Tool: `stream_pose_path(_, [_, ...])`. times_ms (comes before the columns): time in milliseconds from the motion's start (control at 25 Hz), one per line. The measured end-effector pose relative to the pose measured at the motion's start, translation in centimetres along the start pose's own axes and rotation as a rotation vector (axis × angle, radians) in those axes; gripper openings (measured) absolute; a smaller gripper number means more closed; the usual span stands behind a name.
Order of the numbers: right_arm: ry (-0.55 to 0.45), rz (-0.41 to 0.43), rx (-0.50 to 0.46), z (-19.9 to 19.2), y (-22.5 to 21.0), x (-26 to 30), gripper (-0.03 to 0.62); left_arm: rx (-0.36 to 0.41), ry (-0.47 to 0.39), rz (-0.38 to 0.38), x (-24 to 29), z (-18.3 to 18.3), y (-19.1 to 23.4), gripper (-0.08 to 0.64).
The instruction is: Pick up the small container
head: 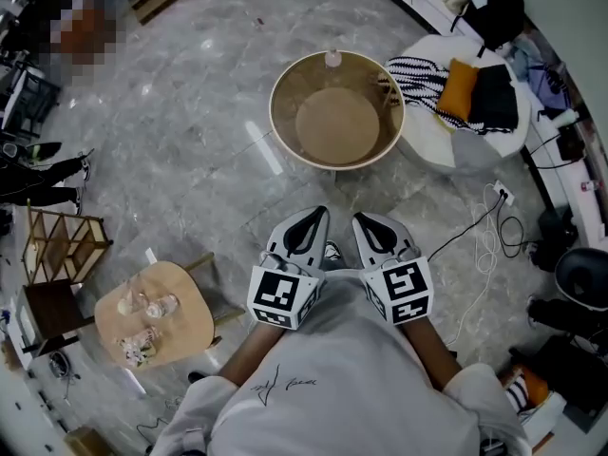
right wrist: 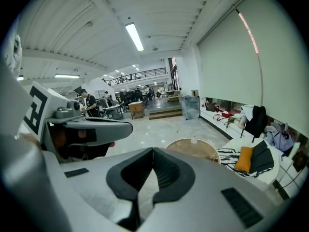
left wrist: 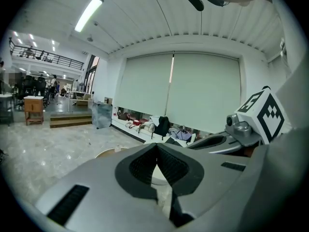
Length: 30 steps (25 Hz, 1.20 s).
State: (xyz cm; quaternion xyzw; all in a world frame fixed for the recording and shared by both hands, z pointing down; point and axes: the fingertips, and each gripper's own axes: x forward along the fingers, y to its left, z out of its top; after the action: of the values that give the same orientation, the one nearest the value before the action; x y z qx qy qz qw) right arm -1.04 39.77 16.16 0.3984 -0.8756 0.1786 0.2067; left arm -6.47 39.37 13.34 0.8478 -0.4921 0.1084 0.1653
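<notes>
We hold left gripper (head: 309,218) and right gripper (head: 372,224) close to our body, jaws pressed together and empty, likely for the approach. Small container (head: 332,59) stands on the round table's (head: 278,98) far rim, well ahead.

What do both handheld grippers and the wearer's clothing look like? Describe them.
The left gripper and right gripper are alike: light grey moulded shells, black ribbed pads, each with a white cube printed with black square markers. The person wears a white top with small dark script.
</notes>
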Motion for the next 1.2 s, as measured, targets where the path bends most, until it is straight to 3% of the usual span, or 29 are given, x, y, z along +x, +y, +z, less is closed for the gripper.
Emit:
stream_pose_path(280, [0.02, 0.001, -0.015, 0.2, 1.6, 2.1, 0.015, -0.036, 0.013, -0.002, -0.2, -0.8, 2.5, 0.014])
stream_pose_path(600, [0.035, 0.014, -0.01, 0.2, 0.4, 2.8, 0.015, -0.065, 0.055, 0.022, 1.1, -1.5, 3.0, 0.014])
stream_pose_path(920, [0.024, 0.038, -0.012, 1.8, -3.2, 4.7, 0.015, -0.066, 0.06, 0.063, 4.7, 0.1, 4.1, 0.014])
stream_pose_path(1200, [0.034, 0.039, 0.013, 3.2, -8.9, 6.8, 0.015, -0.067, 0.08, 0.079, 10.3, 1.6, 4.9, 0.014])
